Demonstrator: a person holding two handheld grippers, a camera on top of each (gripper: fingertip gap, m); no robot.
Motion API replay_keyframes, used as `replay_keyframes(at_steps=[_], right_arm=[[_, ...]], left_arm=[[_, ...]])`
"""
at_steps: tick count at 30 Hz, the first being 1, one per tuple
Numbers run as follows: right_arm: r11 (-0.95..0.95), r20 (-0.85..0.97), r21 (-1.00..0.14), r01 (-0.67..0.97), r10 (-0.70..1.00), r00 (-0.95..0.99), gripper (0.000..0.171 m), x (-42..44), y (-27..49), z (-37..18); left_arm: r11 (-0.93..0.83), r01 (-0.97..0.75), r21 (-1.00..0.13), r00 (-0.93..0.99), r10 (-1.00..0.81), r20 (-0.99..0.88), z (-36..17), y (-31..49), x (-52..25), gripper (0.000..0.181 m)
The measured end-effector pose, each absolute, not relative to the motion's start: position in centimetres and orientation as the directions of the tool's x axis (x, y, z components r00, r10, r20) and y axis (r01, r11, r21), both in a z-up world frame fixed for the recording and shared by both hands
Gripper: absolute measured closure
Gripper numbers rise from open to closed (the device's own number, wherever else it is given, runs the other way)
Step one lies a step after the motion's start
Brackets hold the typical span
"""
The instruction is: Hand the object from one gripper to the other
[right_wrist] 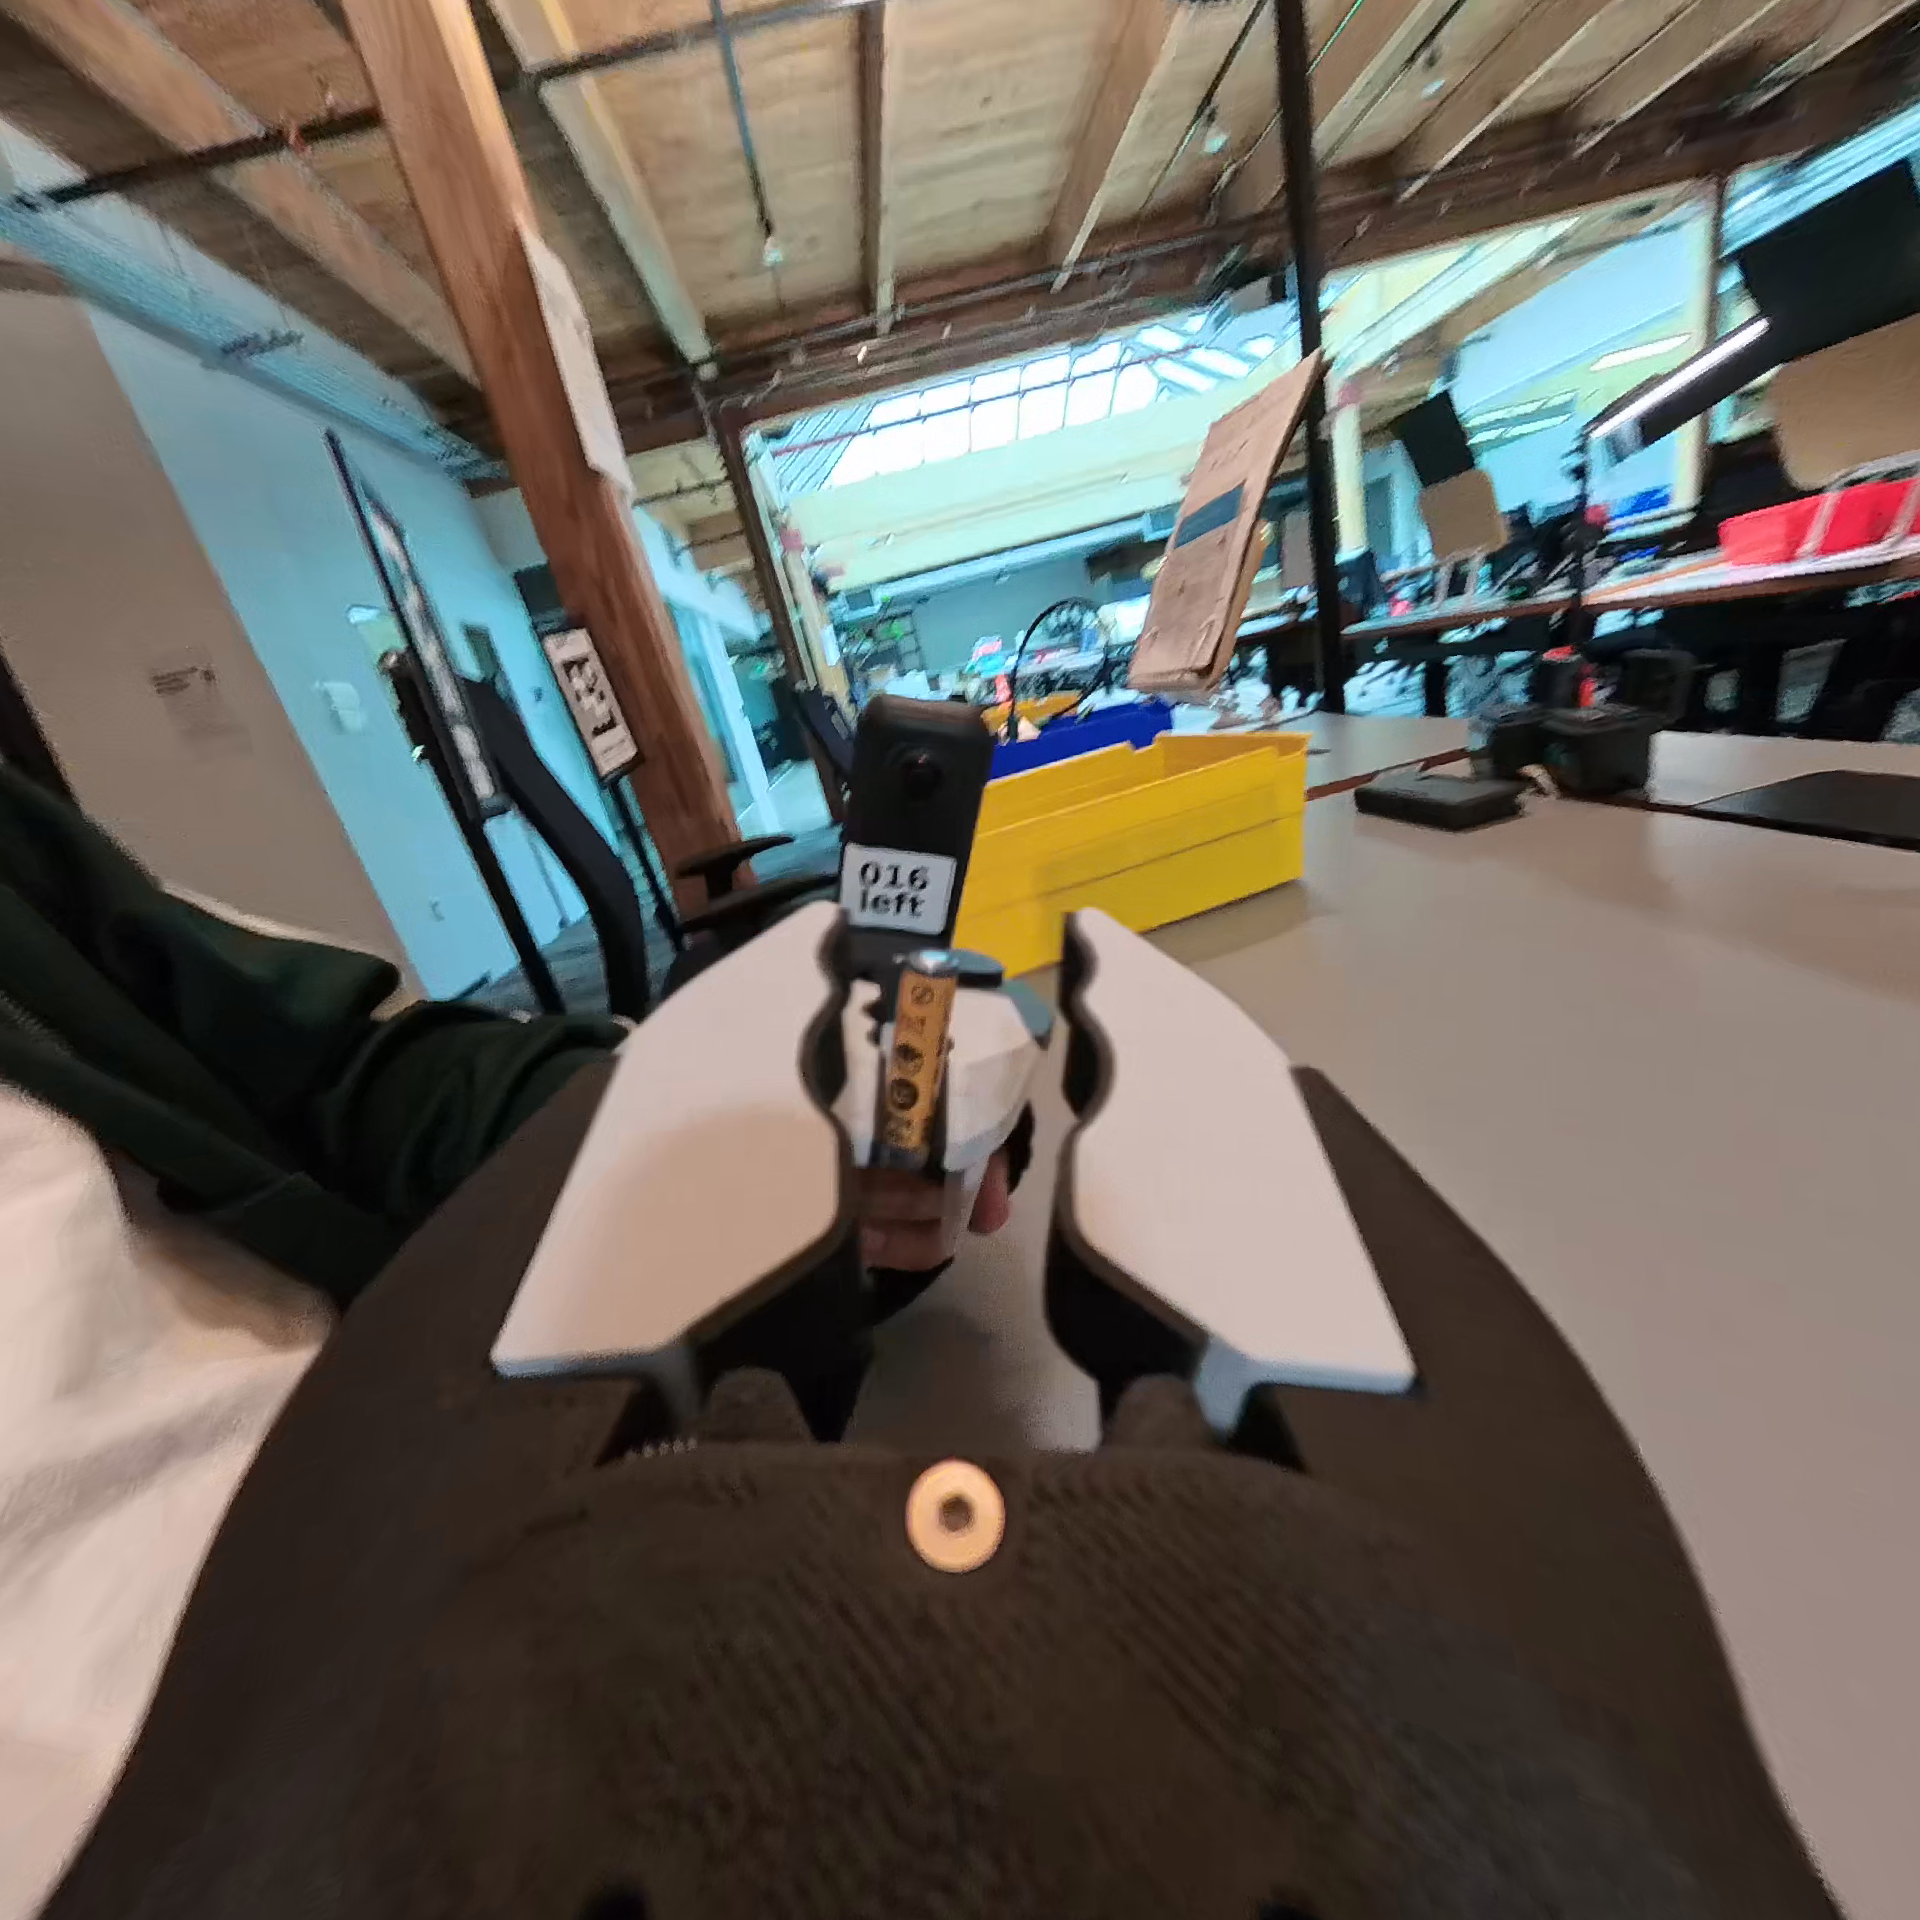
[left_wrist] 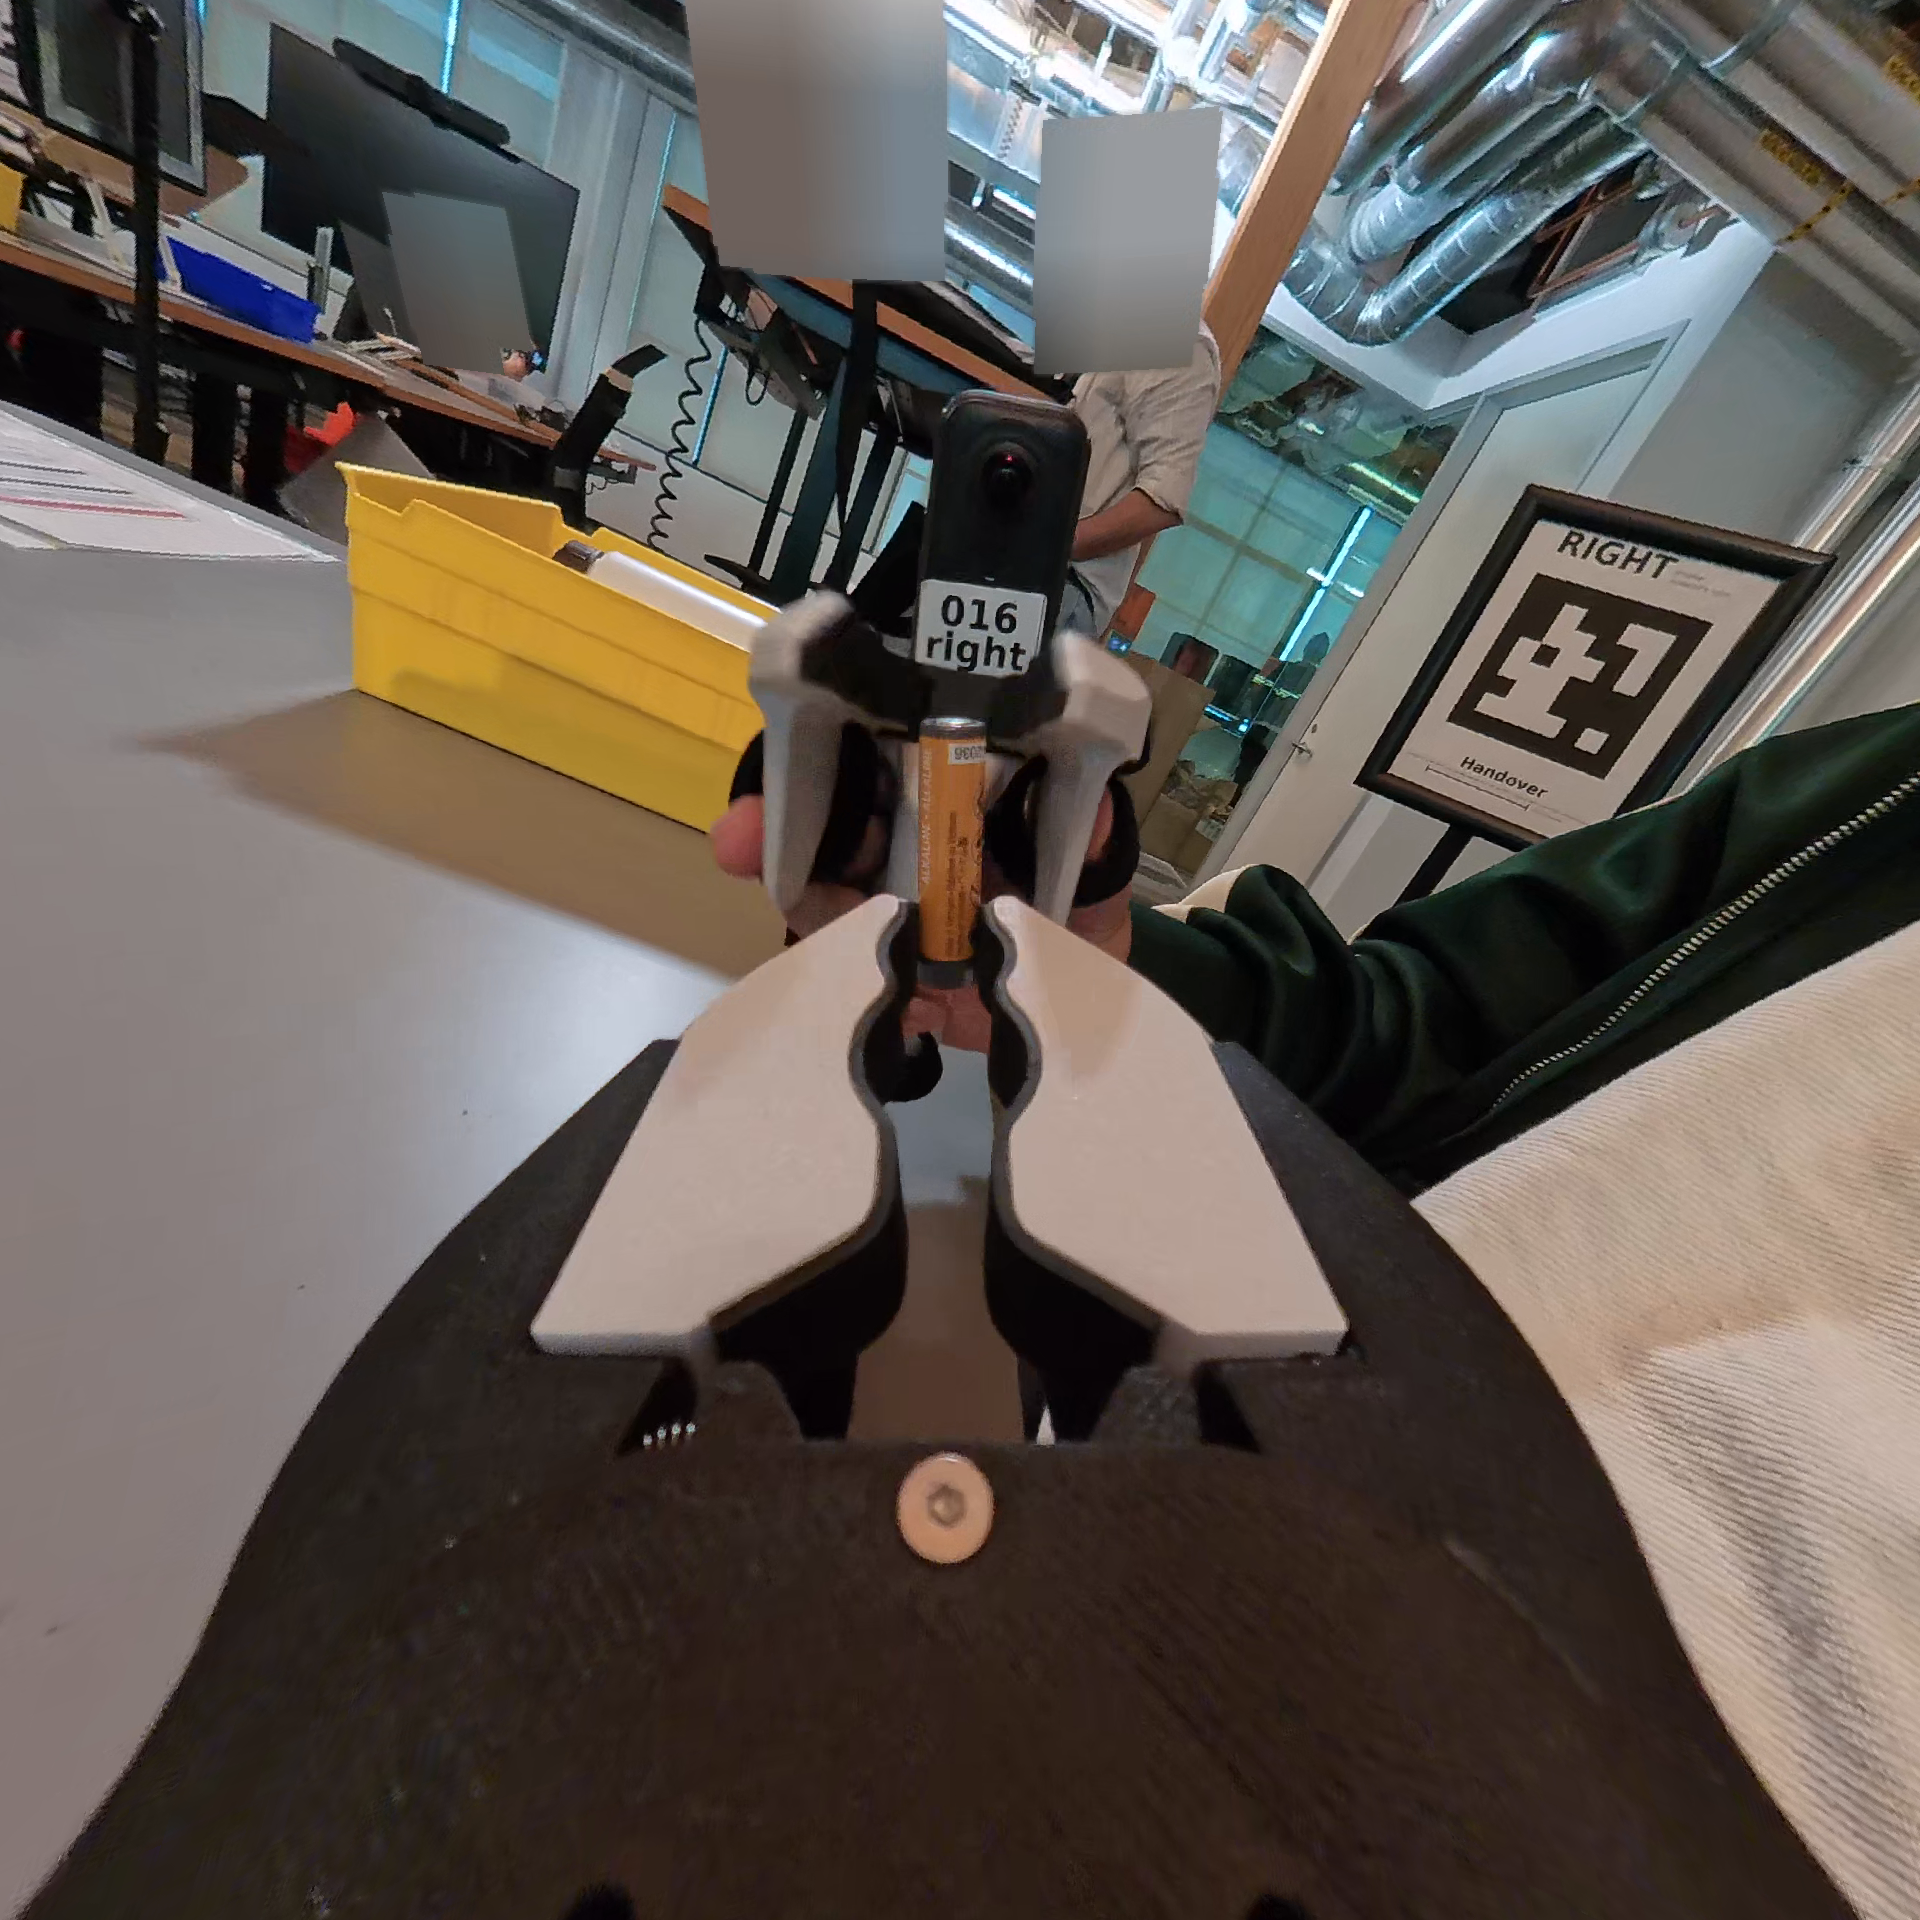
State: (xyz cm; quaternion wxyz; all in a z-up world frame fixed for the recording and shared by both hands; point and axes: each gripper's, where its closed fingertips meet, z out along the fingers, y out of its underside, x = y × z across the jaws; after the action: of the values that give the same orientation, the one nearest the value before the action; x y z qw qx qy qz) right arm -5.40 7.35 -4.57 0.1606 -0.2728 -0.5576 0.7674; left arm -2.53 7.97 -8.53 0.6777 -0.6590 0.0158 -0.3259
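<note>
An orange and black battery (left_wrist: 948, 831) stands upright in the air between the two grippers. My left gripper (left_wrist: 948, 920) is shut on its lower end, with the white fingers (left_wrist: 769, 1122) pressed against both sides. My right gripper (left_wrist: 935, 831) faces it, open, with one finger on each side of the battery and apart from it. In the right wrist view the battery (right_wrist: 914, 1060) sits inside the open right gripper (right_wrist: 951, 997), nearer its left finger (right_wrist: 707, 1143), and the left gripper (right_wrist: 920, 1132) holds it from beyond.
The grey table (left_wrist: 260, 935) lies below. A yellow bin (left_wrist: 499, 644) holding a white cylinder (left_wrist: 665, 587) stands on it behind the grippers; it also shows in the right wrist view (right_wrist: 1143, 831). Black devices (right_wrist: 1439, 800) sit farther back. A framed sign (left_wrist: 1579, 665) stands at the right. Across from one pair of fingers to the other is roughly 4 cm.
</note>
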Motion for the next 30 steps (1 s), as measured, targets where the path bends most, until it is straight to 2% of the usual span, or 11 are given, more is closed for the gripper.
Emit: replay_keyframes(at_steps=[2, 4, 6, 8, 10, 12, 15, 19, 23, 25, 30], right_arm=[[-0.372, -0.257, -0.928, 0.026, 0.589, -0.766, 0.119, -5.8, 8.7, -4.0], [-0.323, -0.209, -0.946, -0.028, 0.673, -0.71, 0.115, -6.1, 10.0, -3.8], [-0.124, -0.034, -0.987, -0.101, 0.778, -0.628, 0.121, -6.3, 10.8, -4.3], [0.156, 0.208, -0.978, -0.142, 0.827, -0.523, 0.127, -6.5, 11.2, -5.4], [0.432, 0.461, -0.886, -0.17, 0.781, -0.42, 0.138, -6.6, 11.2, -6.5], [0.648, 0.666, -0.74, -0.181, 0.67, -0.328, 0.14, -6.8, 10.7, -7.3], [0.841, 0.842, -0.514, -0.168, 0.458, -0.285, 0.141, -7.1, 9.6, -9.3], [0.905, 0.898, -0.393, -0.164, 0.339, -0.281, 0.142, -7.4, 8.7, -10.8], [0.935, 0.937, -0.302, -0.186, 0.255, -0.24, 0.14, -7.3, 8.5, -10.7], [0.957, 0.957, -0.207, -0.202, 0.156, -0.243, 0.139, -7.2, 8.1, -11.4], [0.972, 0.979, 0.058, -0.228, -0.1, -0.179, 0.154, -7.6, 6.6, -13.2]], left_arm=[[-0.099, 0.405, -0.909, 0.809, -0.426, 0.406, -9.0, 8.1, -2.9, 0.173], [-0.152, 0.35, -0.924, 0.859, -0.342, 0.382, -10.2, 8.4, -3.8, 0.172], [-0.23, 0.295, -0.927, 0.897, -0.268, 0.352, -11.4, 8.3, -4.6, 0.172], [-0.288, 0.296, -0.911, 0.904, -0.223, 0.364, -12.1, 8.0, -5.2, 0.171], [-0.326, 0.355, -0.876, 0.878, -0.205, 0.432, -12.4, 7.8, -5.5, 0.171], [-0.366, 0.432, -0.824, 0.827, -0.204, 0.524, -12.6, 7.4, -5.6, 0.171], [-0.414, 0.515, -0.751, 0.748, -0.211, 0.629, -12.8, 6.8, -6.0, 0.171], [-0.395, 0.572, -0.719, 0.692, -0.238, 0.682, -12.2, 6.5, -6.4, 0.171], [-0.481, 0.568, -0.668, 0.646, -0.242, 0.724, -13.0, 6.3, -5.6, 0.171], [-0.547, 0.575, -0.609, 0.581, -0.251, 0.774, -13.5, 6.0, -4.7, 0.17], [-0.618, 0.625, -0.478, 0.414, -0.257, 0.873, -13.7, 5.7, -3.6, 0.17]])
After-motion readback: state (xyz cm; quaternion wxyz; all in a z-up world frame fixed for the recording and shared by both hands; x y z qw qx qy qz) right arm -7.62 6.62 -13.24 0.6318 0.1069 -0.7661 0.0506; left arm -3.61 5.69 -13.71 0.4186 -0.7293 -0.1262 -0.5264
